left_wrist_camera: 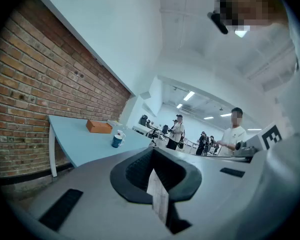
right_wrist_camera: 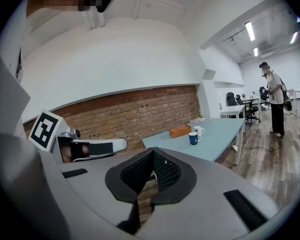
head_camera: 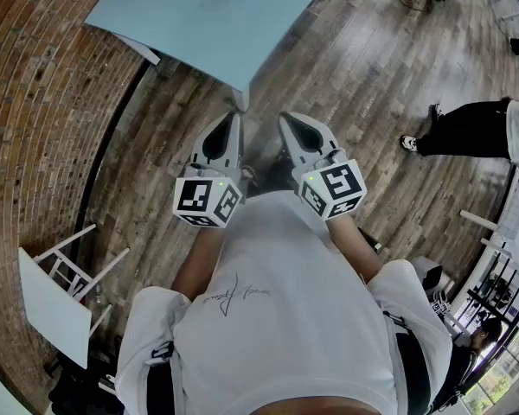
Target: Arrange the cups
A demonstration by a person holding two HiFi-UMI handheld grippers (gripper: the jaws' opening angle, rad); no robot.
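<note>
Found a blue cup [right_wrist_camera: 193, 138] standing upright on the light-blue counter [right_wrist_camera: 217, 143], well ahead of the fingers [right_wrist_camera: 167, 174] of the right gripper [right_wrist_camera: 152, 150] and off to their right, with no contact. Noted a white cup [right_wrist_camera: 198, 131] directly behind it, close beside or touching; cannot tell which. Recorded an orange-brown box [right_wrist_camera: 180, 131] just left of both cups, further from the fingers than the blue cup.

Checked the left gripper view: same two cups and box ahead of the left gripper [left_wrist_camera: 153, 151] and to the left of its fingers [left_wrist_camera: 137, 171], well apart from them.

Checked the head view: only the blue cup visible, at the far end of the counter, well beyond both sets of fingertips.

Found the right fingers pressed together at the tips, gripping nothing. Found the left fingers likewise closed tip to tip, nothing between them.

Observed both grippers side by side over the wooden floor [head_camera: 355, 67], fingertips just short of the counter's near corner. Noted a brick wall [head_camera: 35, 85] to the left of the fingers, a white chair [head_camera: 56, 296] behind them on the left, and another person [head_camera: 467, 132] well to their right.
</note>
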